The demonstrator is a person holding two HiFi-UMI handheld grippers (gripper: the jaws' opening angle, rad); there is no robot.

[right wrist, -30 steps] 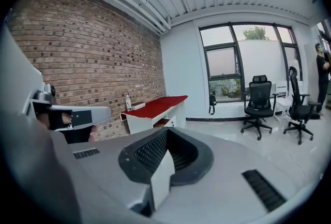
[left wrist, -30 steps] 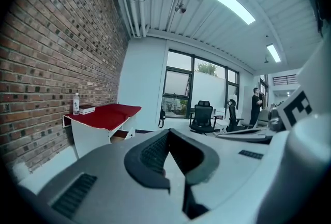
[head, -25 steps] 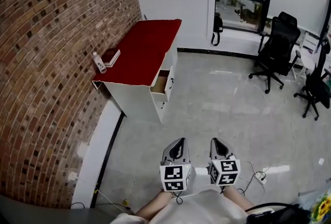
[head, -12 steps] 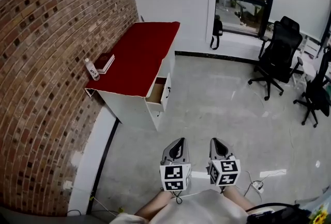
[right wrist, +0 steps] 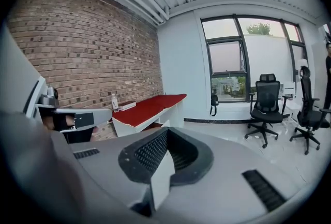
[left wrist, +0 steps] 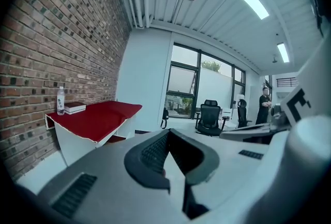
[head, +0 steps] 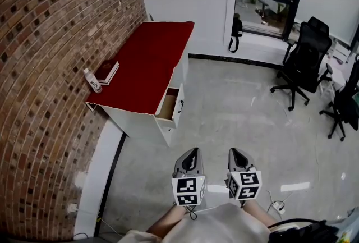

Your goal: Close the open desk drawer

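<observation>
A white desk with a red top [head: 147, 59] stands along the brick wall, well ahead of me. Its upper drawer [head: 170, 104] is pulled out towards the room, and the wooden inside shows. A bottle [head: 92, 81] and a book [head: 106, 72] rest on the desk's near left corner. My left gripper [head: 192, 155] and right gripper [head: 235, 153] are held side by side low in the head view, far from the desk, both shut and holding nothing. The desk [left wrist: 98, 117] shows at left beyond the left gripper [left wrist: 170, 154]. It also lies past the right gripper [right wrist: 164, 154] as a red top [right wrist: 150, 104].
The brick wall [head: 50, 68] runs down the left side. Two black office chairs [head: 304, 56] [head: 345, 102] stand at right near the windows. A black bag [head: 236, 28] hangs by the window. A power strip with cable [head: 276, 208] lies on the floor. A person [left wrist: 265, 106] stands far right.
The desk has slid left and lower in the head view as I come nearer. The drawer stays open. Both grippers keep their place and stay shut.
</observation>
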